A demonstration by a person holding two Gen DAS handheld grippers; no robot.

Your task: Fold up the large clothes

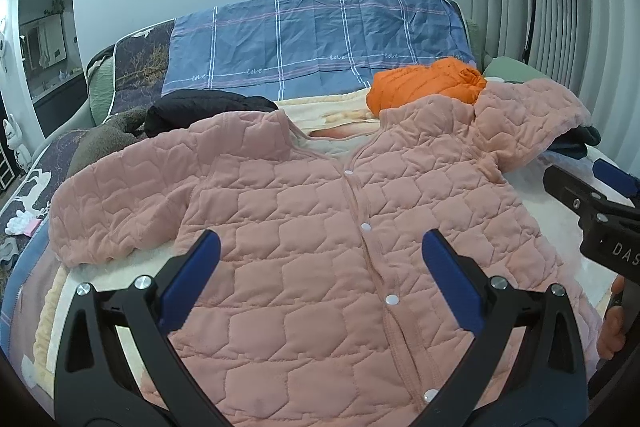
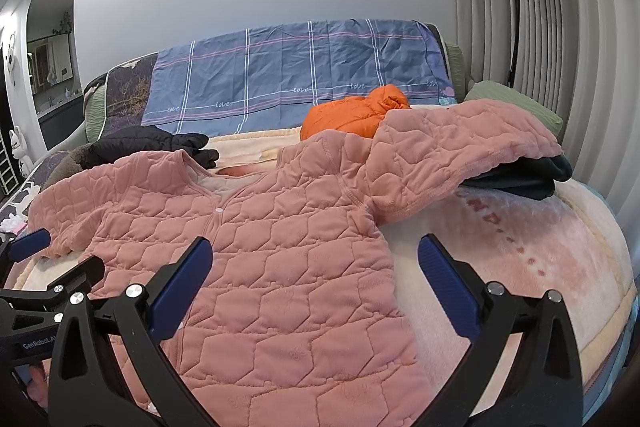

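Note:
A pink quilted jacket (image 1: 320, 227) lies spread front-up on the bed, snapped down the middle, both sleeves out to the sides. Its right sleeve (image 2: 472, 151) rests on a dark folded garment (image 2: 528, 179). My left gripper (image 1: 320, 259) hovers open above the jacket's lower front, nothing between its blue pads. My right gripper (image 2: 316, 267) hangs open over the jacket's right side edge (image 2: 280, 267), holding nothing. In the left wrist view the right gripper (image 1: 600, 203) shows at the far right. In the right wrist view the left gripper (image 2: 48, 267) shows at the far left.
A cream and pink blanket (image 2: 520, 267) covers the bed. An orange puffy jacket (image 1: 424, 83) and a black garment (image 1: 200, 111) lie behind the pink jacket. A blue plaid sheet (image 1: 320, 39) drapes the headboard. A black floor lamp (image 2: 514, 7) stands by the curtains.

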